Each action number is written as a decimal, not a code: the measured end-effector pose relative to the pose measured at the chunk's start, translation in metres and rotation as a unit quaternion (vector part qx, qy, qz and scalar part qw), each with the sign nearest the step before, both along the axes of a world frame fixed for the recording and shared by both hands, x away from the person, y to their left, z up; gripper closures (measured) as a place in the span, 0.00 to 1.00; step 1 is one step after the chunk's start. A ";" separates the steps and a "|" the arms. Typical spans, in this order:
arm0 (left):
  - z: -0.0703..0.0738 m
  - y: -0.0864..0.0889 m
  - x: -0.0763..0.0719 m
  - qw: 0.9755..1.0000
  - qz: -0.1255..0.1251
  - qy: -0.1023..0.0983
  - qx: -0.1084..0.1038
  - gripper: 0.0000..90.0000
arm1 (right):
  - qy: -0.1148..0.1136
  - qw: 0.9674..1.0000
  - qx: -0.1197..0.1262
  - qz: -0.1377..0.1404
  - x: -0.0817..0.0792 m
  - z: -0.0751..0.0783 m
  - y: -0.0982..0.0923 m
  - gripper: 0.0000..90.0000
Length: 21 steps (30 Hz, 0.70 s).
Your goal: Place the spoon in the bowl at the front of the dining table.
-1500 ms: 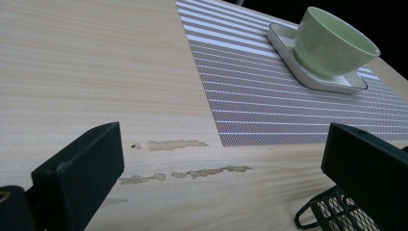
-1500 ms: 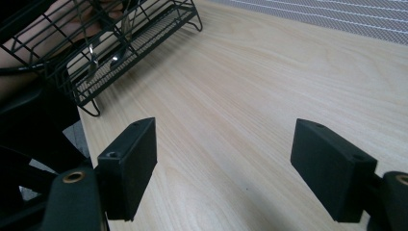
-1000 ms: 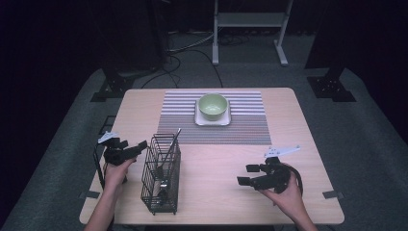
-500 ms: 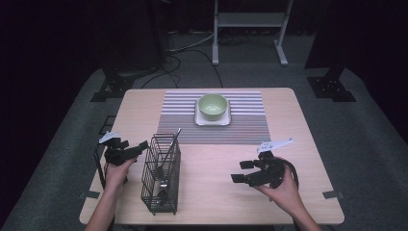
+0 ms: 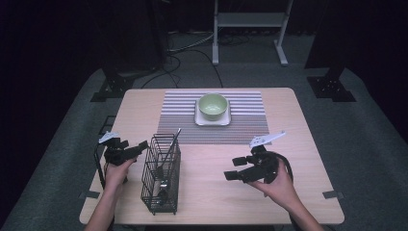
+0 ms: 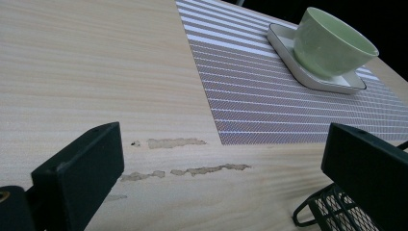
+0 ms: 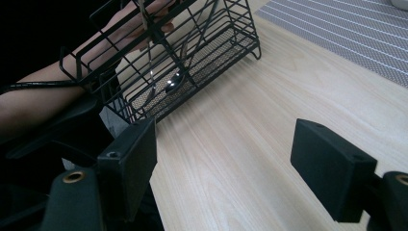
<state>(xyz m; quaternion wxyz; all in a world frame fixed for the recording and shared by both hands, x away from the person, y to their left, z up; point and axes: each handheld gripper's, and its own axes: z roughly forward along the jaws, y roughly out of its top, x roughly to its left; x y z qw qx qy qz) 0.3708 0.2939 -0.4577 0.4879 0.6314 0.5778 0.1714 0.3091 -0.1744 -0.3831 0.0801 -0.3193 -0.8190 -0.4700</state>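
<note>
A black wire basket (image 5: pixel 161 173) stands at the table's front left with metal cutlery (image 5: pixel 169 148) in it. My left gripper (image 5: pixel 139 146) is just left of it, open and empty, pointing toward the striped placemat (image 5: pixel 240 126). In the left gripper view the open gripper (image 6: pixel 221 178) faces the green bowl (image 6: pixel 332 43) on its white plate (image 6: pixel 312 79). My right gripper (image 5: pixel 235 168) hovers front right, open and empty, aimed at the basket. Between the wide jaws in the right gripper view lies bare wood, and beyond it the basket (image 7: pixel 178 57) holds a spoon (image 7: pixel 171 86).
The green bowl (image 5: pixel 213 106) sits on a white square plate (image 5: pixel 211 119) at the back middle of the placemat. Bare wood (image 5: pixel 207 192) lies between the basket and the right gripper. Stand legs (image 5: pixel 214 43) and cables lie on the floor beyond the table.
My right gripper has shifted left, closer to the basket, still open. The left gripper and basket have stayed where they were.
</note>
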 end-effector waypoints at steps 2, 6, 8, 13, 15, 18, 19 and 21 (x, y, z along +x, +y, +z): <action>0.000 0.000 0.000 1.000 0.000 0.000 0.000 0.00 | -0.002 1.000 -0.003 0.004 0.000 0.002 0.003 0.26; 0.000 0.000 0.000 1.000 0.000 0.000 0.000 0.00 | 0.004 1.000 -0.003 0.011 0.002 0.006 0.009 0.26; 0.000 0.000 0.000 1.000 0.000 0.000 0.000 0.00 | 0.003 1.000 -0.003 0.014 0.003 0.008 0.011 0.26; 0.000 0.001 0.000 1.000 0.000 0.000 -0.001 0.00 | 0.009 1.000 0.002 0.023 0.004 0.015 0.018 0.26; 0.000 0.001 0.000 1.000 0.000 -0.001 -0.002 0.00 | 0.008 1.000 0.001 0.025 0.004 0.017 0.019 0.26; 0.000 0.001 0.000 1.000 0.000 -0.001 -0.002 0.00 | 0.005 0.999 -0.005 0.032 0.005 0.021 0.024 0.26; 0.000 0.001 0.000 1.000 0.000 -0.001 -0.002 0.00 | 0.004 0.999 -0.006 0.034 0.005 0.022 0.025 0.26; 0.000 0.001 0.000 1.000 0.000 -0.001 -0.002 0.00 | 0.005 0.999 -0.011 0.039 0.006 0.024 0.029 0.26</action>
